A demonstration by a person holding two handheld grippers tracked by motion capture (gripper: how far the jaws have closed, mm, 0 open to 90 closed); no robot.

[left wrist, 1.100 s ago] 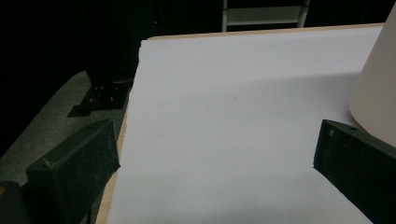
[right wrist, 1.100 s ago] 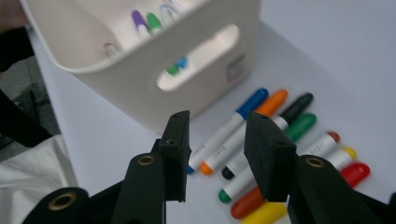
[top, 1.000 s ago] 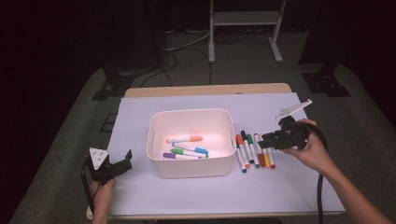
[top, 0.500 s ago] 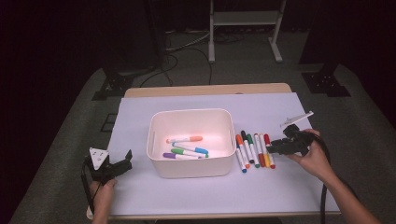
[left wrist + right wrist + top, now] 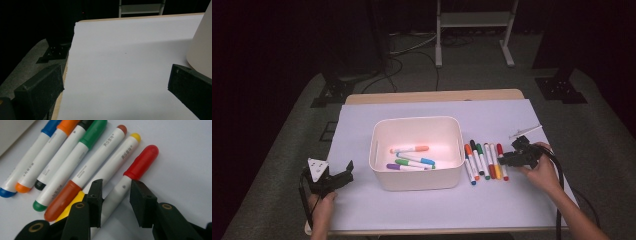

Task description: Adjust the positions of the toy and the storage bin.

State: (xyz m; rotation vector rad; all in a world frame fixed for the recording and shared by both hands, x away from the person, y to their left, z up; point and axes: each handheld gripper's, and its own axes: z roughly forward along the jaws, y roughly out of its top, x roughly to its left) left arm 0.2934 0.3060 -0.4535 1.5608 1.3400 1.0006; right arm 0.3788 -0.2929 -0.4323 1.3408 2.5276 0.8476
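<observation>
While closing, right hand-held gripper (image 5: 113, 195) straddles red marker (image 5: 130, 178), w/ gaps.

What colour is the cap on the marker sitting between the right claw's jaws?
Red. The marker shows best in the right gripper view, lying between the right claw jaws.

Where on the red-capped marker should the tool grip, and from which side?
Grip the red-capped marker on its white barrel just behind the cap, from above. It lies flat at the row's outer edge, with the yellow marker close on one side and bare paper on the other.
</observation>
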